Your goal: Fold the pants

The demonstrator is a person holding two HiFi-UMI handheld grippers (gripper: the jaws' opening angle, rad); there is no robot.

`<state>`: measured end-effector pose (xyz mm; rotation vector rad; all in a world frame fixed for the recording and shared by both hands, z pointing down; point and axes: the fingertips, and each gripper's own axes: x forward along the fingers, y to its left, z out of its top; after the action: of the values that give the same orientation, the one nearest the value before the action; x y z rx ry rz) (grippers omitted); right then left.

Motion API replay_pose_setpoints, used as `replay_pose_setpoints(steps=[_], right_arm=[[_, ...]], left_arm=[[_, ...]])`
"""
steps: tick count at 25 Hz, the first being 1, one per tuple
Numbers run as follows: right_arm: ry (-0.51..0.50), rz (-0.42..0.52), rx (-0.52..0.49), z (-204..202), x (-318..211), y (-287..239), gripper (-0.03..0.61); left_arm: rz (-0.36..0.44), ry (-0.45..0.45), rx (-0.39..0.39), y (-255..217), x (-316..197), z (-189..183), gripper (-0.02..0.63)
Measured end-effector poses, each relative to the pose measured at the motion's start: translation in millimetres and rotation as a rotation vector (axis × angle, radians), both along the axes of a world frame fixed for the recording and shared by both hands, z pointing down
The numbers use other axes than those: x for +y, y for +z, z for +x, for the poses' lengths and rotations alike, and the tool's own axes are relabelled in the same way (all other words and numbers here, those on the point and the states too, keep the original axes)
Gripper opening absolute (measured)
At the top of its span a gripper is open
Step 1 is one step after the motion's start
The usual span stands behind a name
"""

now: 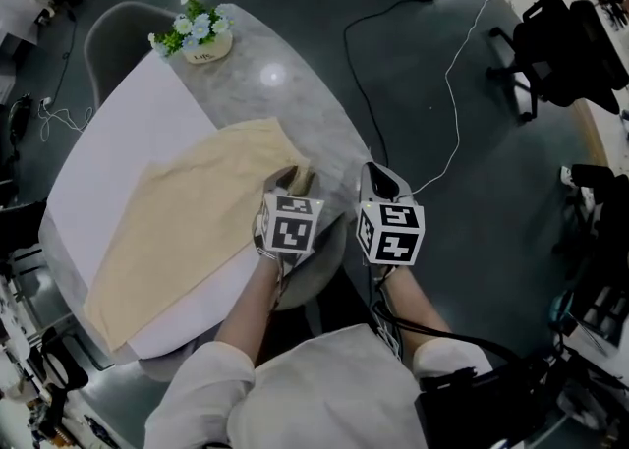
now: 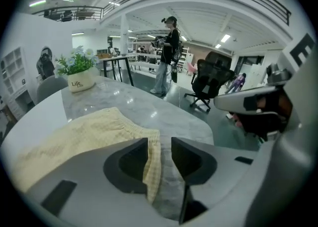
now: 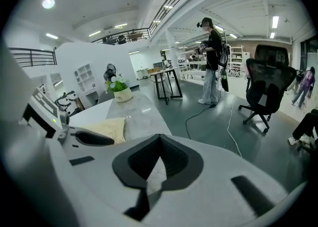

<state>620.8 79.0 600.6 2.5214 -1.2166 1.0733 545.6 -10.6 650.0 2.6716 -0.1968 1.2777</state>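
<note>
- Now, nearest the head camera, both forearms reach forward from white sleeves, side by side, each carrying a marker cube and pointing its tool forward and down.
- The left hand-held gripper (image 2: 160, 144) hangs over the near right end of the pale yellow fabric pants (image 1: 197, 231). Its jaws stand apart, with the ribbed waistband corner rising between them. The cloth leans on one pad and nothing presses on it.
- The right hand-held gripper (image 3: 159, 139) sits just beside the left one at the rim of the oval grey marble bench (image 1: 285, 93). Its jaw tips are together with nothing in them.
- The step in hand looks like taking hold of the waistband end for a fold. To do it well, the left jaws should sink until the whole corner is deep between the pads, then close on every layer.
- The right one would need to open and take the other waistband corner, so both ends lift level and the fold lands square.
- One risk is pinching only the top layer, which would drag the pants askew.
- The pants lie flat and slantwise, partly on a white rectangular sheet (image 1: 138, 133) covering the bench's left side.
- A small white pot of flowers (image 1: 201, 39) stands at the far end, well apart from the cloth.
</note>
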Motion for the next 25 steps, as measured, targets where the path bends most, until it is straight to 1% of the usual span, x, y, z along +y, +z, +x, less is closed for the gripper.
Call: replay_pose_setpoints(steps=[3, 5, 9, 11, 13, 18, 21, 25], right_arm=[[-0.004, -0.001, -0.012, 6, 0, 6, -0.008], [-0.004, 0.001, -0.022, 8, -1, 11, -0.008], [-0.013, 0.001, -0.037, 9, -4, 22, -0.008], [-0.019, -0.001, -0.042, 8, -5, 24, -0.008], [-0.017, -0.002, -0.045, 8, -5, 25, -0.008], [-0.005, -0.004, -0.047, 10, -4, 24, -0.008], [-0.007, -0.005, -0.049, 9, -6, 25, -0.008], [-0.030, -0.003, -0.042, 4, -16, 20, -0.008]], left_arm=[[0.025, 0.012, -0.055, 12, 0, 4, 0.130], [0.037, -0.001, -0.077, 19, -4, 5, 0.130], [0.086, -0.042, -0.108, 29, -13, 5, 0.127], [0.112, -0.061, -0.118, 32, -16, 5, 0.099], [0.115, -0.084, -0.114, 34, -17, 5, 0.095], [0.058, -0.132, -0.085, 31, -20, 5, 0.068], [-0.007, -0.151, -0.067, 31, -22, 4, 0.049], [-0.095, -0.169, -0.054, 23, -20, -1, 0.040]])
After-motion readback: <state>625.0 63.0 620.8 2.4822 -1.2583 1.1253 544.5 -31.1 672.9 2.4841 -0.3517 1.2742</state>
